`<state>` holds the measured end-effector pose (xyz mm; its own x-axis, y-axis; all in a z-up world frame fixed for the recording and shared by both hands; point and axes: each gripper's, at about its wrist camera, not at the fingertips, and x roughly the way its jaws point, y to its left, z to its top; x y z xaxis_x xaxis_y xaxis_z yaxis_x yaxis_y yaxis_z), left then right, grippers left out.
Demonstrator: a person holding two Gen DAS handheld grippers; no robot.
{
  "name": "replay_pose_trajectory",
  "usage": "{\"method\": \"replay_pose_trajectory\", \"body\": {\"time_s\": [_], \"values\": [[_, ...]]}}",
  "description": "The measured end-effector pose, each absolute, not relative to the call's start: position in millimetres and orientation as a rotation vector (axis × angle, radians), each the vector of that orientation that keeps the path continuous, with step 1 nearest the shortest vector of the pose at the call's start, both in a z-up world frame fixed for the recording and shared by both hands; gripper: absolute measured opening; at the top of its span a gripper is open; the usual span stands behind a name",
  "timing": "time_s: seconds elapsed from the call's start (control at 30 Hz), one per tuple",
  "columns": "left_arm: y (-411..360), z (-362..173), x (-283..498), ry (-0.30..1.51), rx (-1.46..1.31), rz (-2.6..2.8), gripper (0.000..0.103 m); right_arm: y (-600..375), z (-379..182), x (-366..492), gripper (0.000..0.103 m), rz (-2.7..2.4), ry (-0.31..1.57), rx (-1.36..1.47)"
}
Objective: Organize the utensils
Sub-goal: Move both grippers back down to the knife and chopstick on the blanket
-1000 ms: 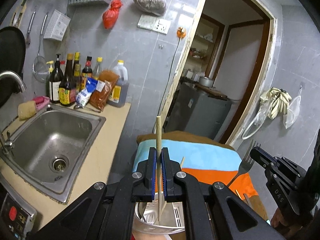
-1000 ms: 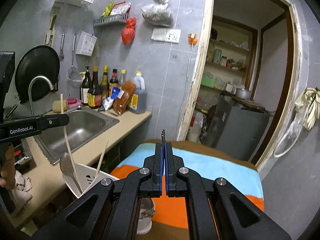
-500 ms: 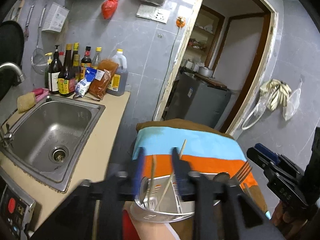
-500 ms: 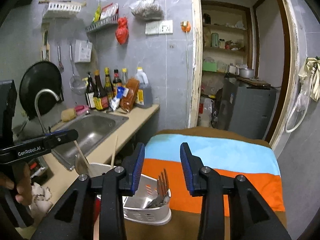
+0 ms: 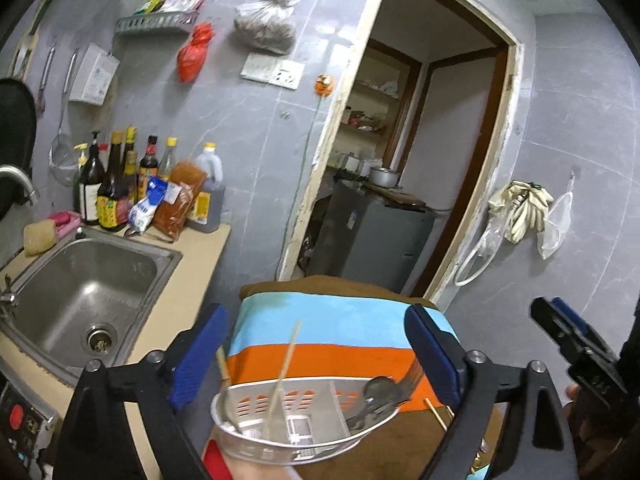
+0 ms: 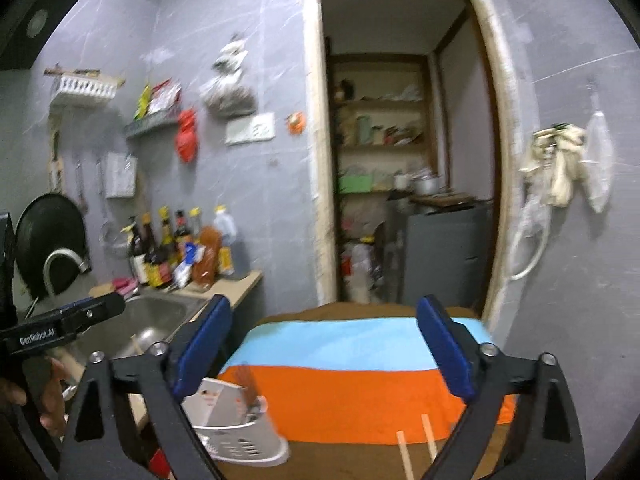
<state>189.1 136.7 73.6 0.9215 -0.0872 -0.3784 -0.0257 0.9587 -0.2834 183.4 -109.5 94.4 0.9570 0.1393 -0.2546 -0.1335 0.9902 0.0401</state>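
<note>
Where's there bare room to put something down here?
The striped cloth is bare beyond the utensil holder and the chopsticks at its near edge. The counter strip beside the sink is free; its bottle corner is crowded.

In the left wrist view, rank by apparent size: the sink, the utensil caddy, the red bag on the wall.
1. Sink, largest.
2. Utensil caddy; it sits nearest the camera, so its true size is unsure.
3. Red bag, smallest.
</note>
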Motion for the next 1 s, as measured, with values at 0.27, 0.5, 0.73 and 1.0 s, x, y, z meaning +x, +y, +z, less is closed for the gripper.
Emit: {"method": "replay_pose_trajectory", "body": {"time_s": [0.27,0.5,0.73,1.0], "values": [[80.2,84.1,188.4,0.32,-0.189,-0.068,0.101,-152.5,110.0,163.3,0.101,0.009,0.229,-0.005],[25.9,82.1,194.0,0.315,-0.132,-0.157,0.101,-192.0,107.8,153.0,0.101,-0.081,0.26,-0.013],[-18.0,71.4,201.7,0.335,-0.109,-0.188,0.102,-236.3,97.7,153.6,0.101,-0.128,0.292,-0.007],[-57.5,54.3,212.2,0.375,-0.09,-0.177,0.102,-277.4,76.5,167.4,0.101,-0.129,0.343,0.015]]}}
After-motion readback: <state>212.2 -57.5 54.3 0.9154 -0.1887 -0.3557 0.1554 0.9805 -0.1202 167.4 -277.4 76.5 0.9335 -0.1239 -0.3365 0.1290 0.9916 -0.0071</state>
